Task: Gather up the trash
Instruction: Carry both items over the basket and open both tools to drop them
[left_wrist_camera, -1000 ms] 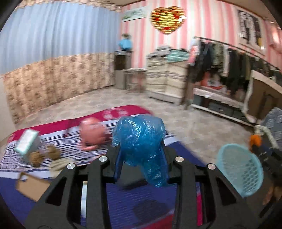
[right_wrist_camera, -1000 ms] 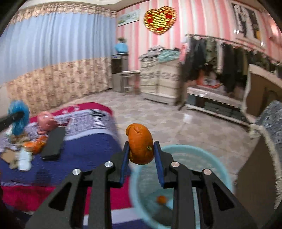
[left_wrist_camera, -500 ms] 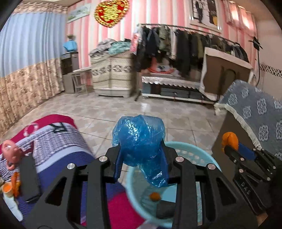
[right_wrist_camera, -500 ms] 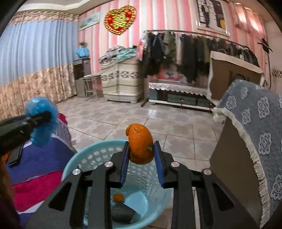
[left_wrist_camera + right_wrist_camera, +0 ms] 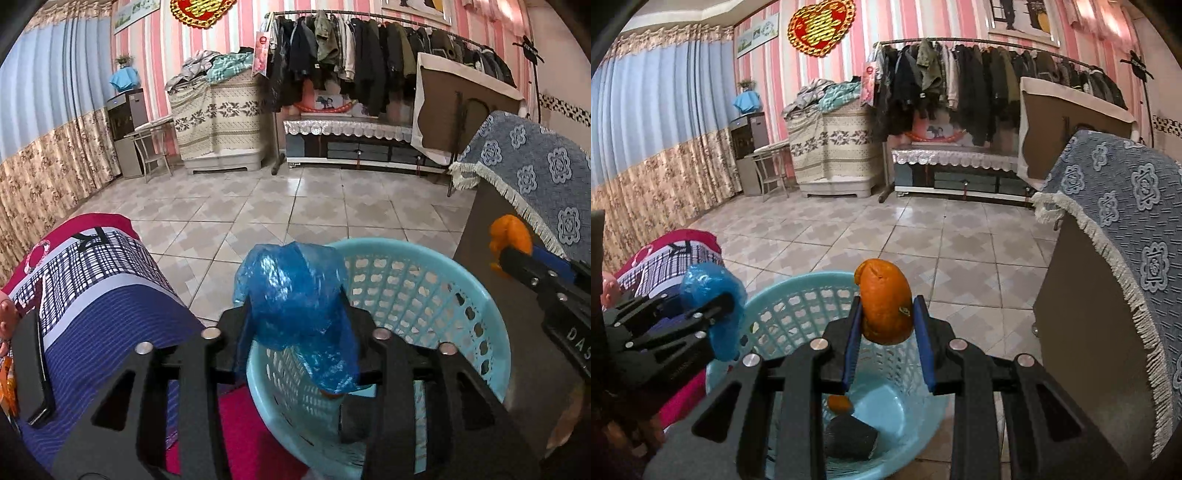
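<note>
My left gripper (image 5: 295,317) is shut on a crumpled blue plastic bag (image 5: 295,295) and holds it over the near left rim of a light blue plastic basket (image 5: 461,295). My right gripper (image 5: 886,325) is shut on an orange peel (image 5: 884,306) and holds it above the basket (image 5: 798,295). In the basket lie a small orange piece (image 5: 840,404) and a dark object (image 5: 851,437). The right gripper with the peel (image 5: 511,232) shows at the right of the left wrist view. The left gripper with the bag (image 5: 713,306) shows at the left of the right wrist view.
A bed with a striped blue and red cover (image 5: 92,295) lies to the left, with a black flat device (image 5: 31,369) and a pink toy (image 5: 5,310) on it. A cabinet under a blue patterned cloth (image 5: 1126,258) stands right of the basket. Tiled floor (image 5: 295,206) stretches beyond.
Both grippers have swung right from the bed toward the basket, each still holding its item. The basket now sits directly under both grippers.
</note>
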`<state>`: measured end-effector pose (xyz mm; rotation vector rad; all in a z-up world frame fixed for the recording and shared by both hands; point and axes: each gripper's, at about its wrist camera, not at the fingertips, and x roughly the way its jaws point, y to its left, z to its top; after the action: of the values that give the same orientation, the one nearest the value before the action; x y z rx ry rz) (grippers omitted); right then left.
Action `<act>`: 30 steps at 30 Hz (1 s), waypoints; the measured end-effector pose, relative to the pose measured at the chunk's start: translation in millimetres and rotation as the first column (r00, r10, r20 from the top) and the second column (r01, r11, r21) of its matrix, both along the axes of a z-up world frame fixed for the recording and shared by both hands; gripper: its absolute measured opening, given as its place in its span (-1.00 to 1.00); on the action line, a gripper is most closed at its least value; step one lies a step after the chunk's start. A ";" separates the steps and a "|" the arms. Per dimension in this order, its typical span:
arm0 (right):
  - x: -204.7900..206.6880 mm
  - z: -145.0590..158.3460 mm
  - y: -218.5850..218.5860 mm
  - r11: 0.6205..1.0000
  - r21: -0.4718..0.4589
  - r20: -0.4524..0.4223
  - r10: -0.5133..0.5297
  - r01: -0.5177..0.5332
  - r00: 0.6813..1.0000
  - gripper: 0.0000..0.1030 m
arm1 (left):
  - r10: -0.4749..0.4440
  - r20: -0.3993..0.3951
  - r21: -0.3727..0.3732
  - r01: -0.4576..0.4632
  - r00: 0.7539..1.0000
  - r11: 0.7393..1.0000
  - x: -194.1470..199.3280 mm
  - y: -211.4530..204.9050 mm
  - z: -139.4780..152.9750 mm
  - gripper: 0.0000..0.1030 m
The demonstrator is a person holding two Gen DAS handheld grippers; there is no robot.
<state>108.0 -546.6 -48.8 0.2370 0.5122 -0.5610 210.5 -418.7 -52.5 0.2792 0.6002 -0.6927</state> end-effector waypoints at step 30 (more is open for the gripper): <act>19.5 9.3 49.7 0.993 -0.082 0.000 0.082 -0.082 0.997 0.33 | 0.291 -0.071 -0.145 -0.299 0.954 0.943 55.8 89.4 23.9 0.71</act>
<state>127.5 -496.9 -39.5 0.1384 0.4930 -0.5002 266.3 -329.3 -28.6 0.0254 0.6159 -0.4535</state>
